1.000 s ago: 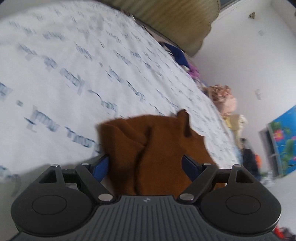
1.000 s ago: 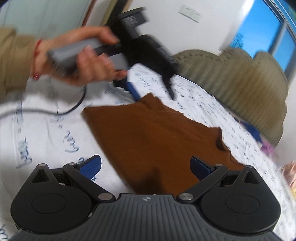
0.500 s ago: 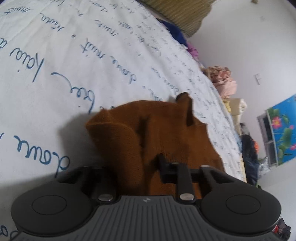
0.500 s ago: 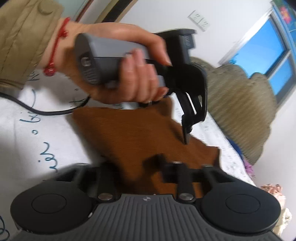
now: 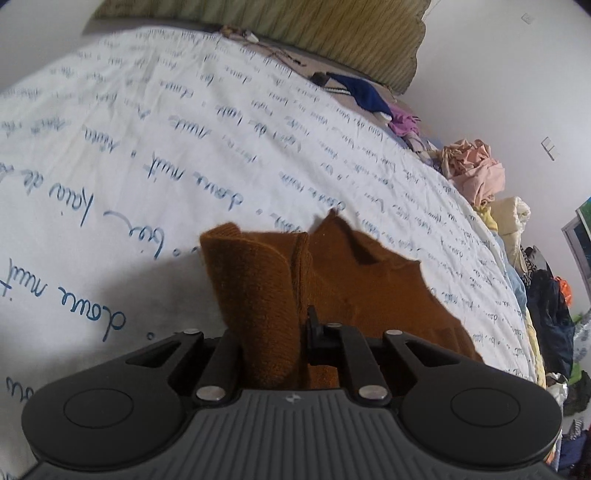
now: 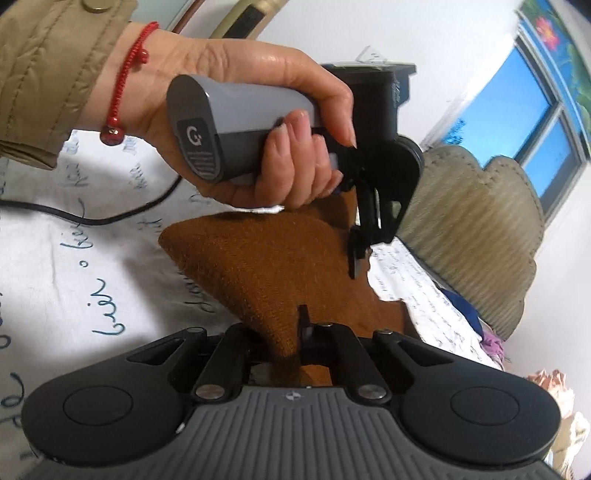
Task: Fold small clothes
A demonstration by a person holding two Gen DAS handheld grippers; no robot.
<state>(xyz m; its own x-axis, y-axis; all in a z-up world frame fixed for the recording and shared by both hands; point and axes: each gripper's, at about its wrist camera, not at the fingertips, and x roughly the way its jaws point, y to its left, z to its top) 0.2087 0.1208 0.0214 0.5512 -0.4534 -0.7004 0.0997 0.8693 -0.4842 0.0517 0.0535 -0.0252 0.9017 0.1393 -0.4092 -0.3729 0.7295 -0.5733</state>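
Brown knit garment (image 5: 332, 291): on bed (image 5: 147, 155), one edge pinched between left gripper (image 5: 291, 332) fingers, another bunched between right gripper (image 6: 291, 332) fingers.

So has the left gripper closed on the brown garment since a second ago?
Yes. The left gripper, open a second ago, is now shut on the brown garment, whose near edge is lifted off the sheet.

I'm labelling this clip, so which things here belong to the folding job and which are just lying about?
Part of the job:
- brown knit garment, lifted at one edge
- left gripper, jaws shut on it
- right gripper, jaws shut on it
- bedsheet it lies on

Lying about:
- pink bundle
- navy cloth
- purple cloth
- headboard
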